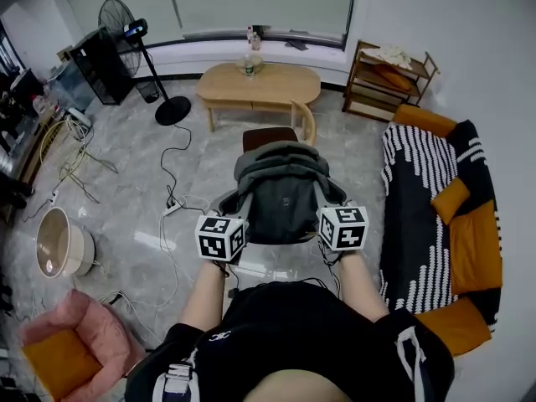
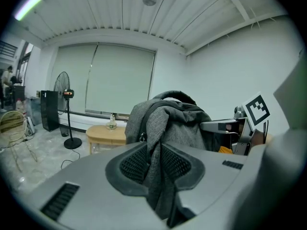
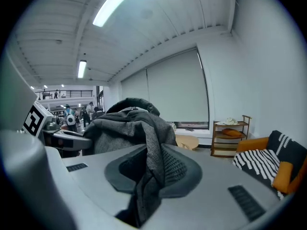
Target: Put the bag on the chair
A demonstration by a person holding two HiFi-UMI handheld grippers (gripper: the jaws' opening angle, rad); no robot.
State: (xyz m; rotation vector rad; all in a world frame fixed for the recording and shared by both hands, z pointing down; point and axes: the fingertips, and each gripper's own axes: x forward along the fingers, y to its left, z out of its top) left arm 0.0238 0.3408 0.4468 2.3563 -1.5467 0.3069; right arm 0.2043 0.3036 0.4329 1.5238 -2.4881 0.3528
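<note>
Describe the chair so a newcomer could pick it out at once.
Start at the oval wooden table below the window. On its near side stands the chair, just beyond the grey bag. Alone among the seats, it has a dark brown seat and a curved pale-wood rail.

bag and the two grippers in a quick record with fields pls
item: bag, grey fabric, gripped at both sides
left: left gripper shut on a fold of the bag
right: right gripper shut on a fold of the bag
target: chair, brown seat showing just beyond the bag
bag on chair: cannot tell from these views
</note>
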